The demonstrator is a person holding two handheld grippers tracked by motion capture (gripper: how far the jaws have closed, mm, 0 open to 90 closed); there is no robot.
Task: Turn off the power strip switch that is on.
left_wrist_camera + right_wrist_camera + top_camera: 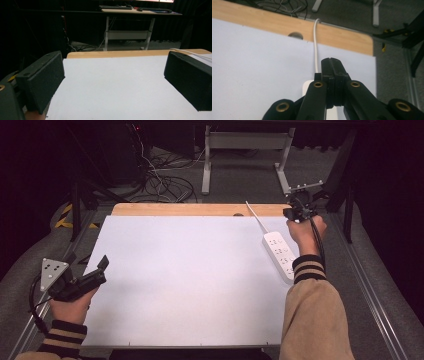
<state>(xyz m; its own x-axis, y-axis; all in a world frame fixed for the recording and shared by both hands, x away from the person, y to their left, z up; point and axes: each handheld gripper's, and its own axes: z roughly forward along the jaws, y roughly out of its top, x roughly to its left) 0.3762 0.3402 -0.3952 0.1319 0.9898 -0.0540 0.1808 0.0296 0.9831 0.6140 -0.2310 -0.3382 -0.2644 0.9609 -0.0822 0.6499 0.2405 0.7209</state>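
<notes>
A white power strip [280, 254] lies along the right side of the white tabletop [190, 275], and its white cable [255, 216] runs to the far wooden edge. My right gripper [291, 212] hovers over the strip's far end with its jaws pressed together and nothing between them. In the right gripper view the shut gripper [331, 62] points along the cable [315, 45], with the strip's end [307, 87] just below. My left gripper [86, 259] rests at the table's near left corner. In the left gripper view that gripper [115, 80] is wide open and holds nothing.
The table's far edge is a bare wooden strip [200, 209] with a round cable hole [295, 35]. Beyond it are tangled cables [165, 182] on the floor and a white desk frame [245, 142]. Metal rails [372, 285] run along the right side.
</notes>
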